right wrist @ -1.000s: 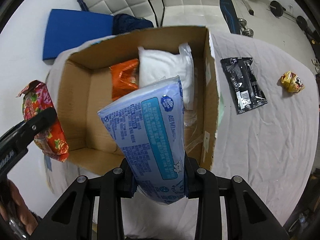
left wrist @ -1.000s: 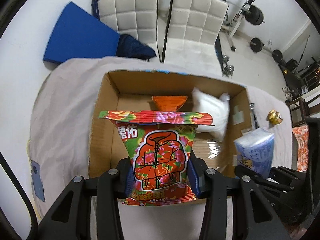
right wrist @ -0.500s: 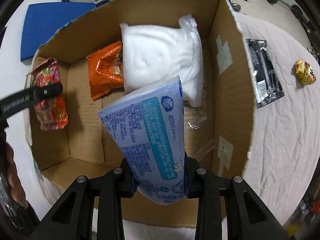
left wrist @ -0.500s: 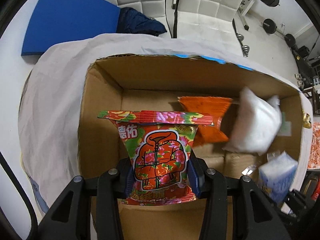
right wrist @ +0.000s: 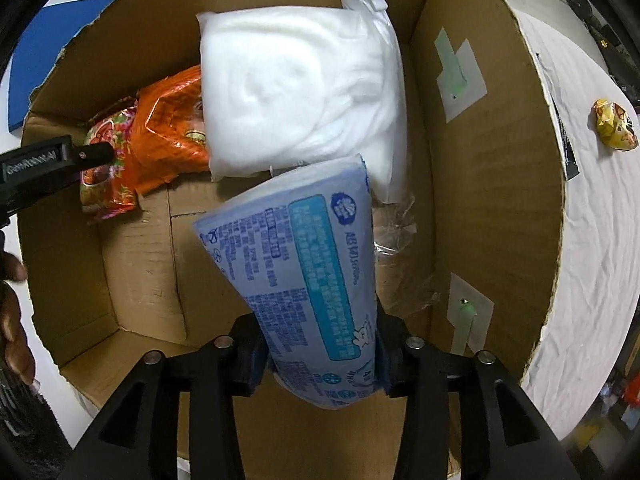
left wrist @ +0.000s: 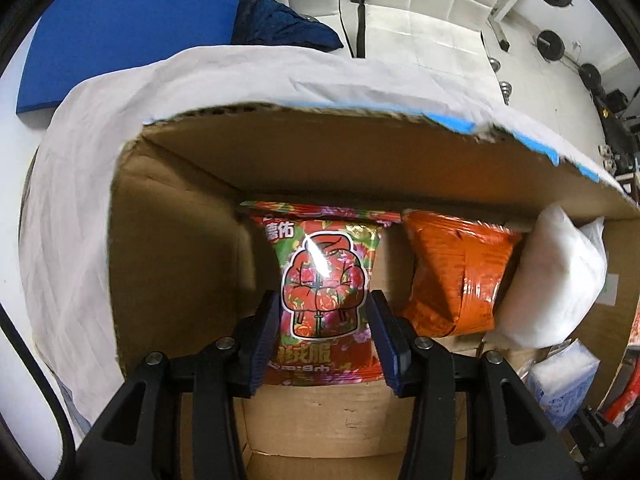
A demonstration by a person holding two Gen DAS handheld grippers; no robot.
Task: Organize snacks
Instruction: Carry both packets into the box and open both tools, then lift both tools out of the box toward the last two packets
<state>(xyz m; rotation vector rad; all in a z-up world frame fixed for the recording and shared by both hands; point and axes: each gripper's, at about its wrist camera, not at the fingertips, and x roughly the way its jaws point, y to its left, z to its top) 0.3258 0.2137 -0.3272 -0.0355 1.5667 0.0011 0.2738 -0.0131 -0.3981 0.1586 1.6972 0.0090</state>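
L gripper (left wrist: 324, 344) pinching floral bag (left wrist: 324, 280) low in box (left wrist: 360, 152), beside orange bag (left wrist: 456, 272). R gripper (right wrist: 320, 360) clamped on blue pack (right wrist: 304, 260) over box floor. I see white bag (right wrist: 300, 96) already in; yellow snack (right wrist: 614, 130) on cloth still to go.

One cardboard box (right wrist: 492, 184) holds two loose packets, an orange one (right wrist: 168, 136) and a white one (right wrist: 296, 96). Two grippers each carry one more: a floral bag (left wrist: 326, 292) and a blue pack (right wrist: 308, 276). One yellow snack (right wrist: 614, 130) lies on the desk (right wrist: 600, 240).
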